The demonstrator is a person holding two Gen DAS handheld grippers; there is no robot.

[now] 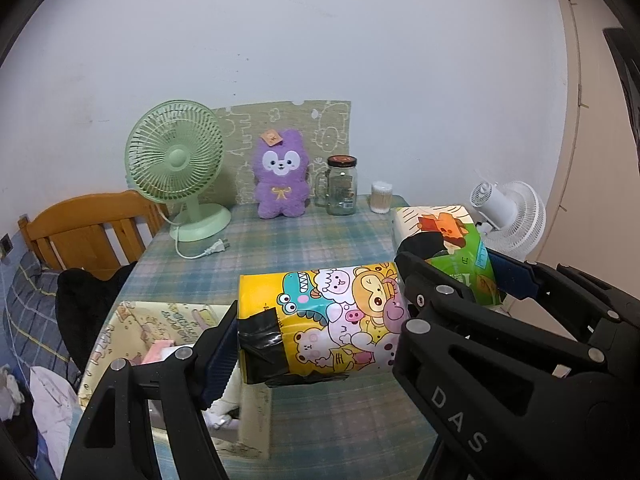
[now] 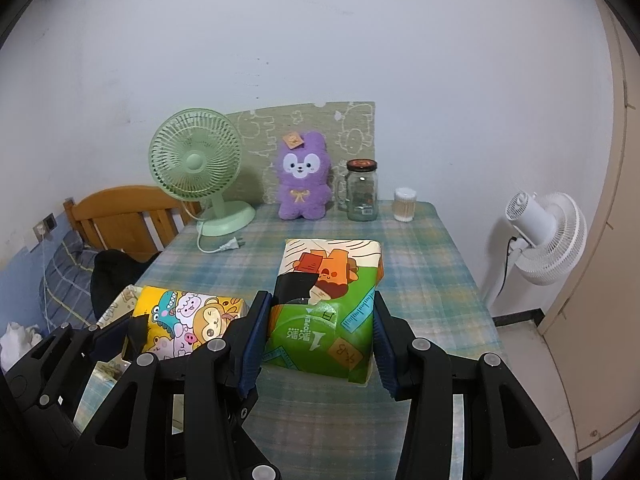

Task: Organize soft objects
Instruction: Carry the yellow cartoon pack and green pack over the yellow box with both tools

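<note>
My left gripper [image 1: 314, 316] is shut on a yellow cartoon-print tissue pack [image 1: 340, 312], pads pressing on its two ends, and holds it above the table. My right gripper [image 2: 320, 340] is shut on a green and orange tissue pack [image 2: 324, 316], one blue pad on each side. The right wrist view shows the yellow pack [image 2: 184, 320] just left of the green one. The green pack [image 1: 448, 236] sits right of the yellow one in the left wrist view. A purple plush toy [image 2: 302, 176] stands upright at the table's back.
A beige cartoon-print bin [image 1: 160, 316] sits at the table's front left, below the yellow pack. At the back stand a green desk fan [image 2: 196, 164], a glass jar [image 2: 362, 192] and a cotton-swab tub [image 2: 404, 204]. A white fan [image 2: 548, 236] stands right of the plaid-covered table [image 2: 420, 264].
</note>
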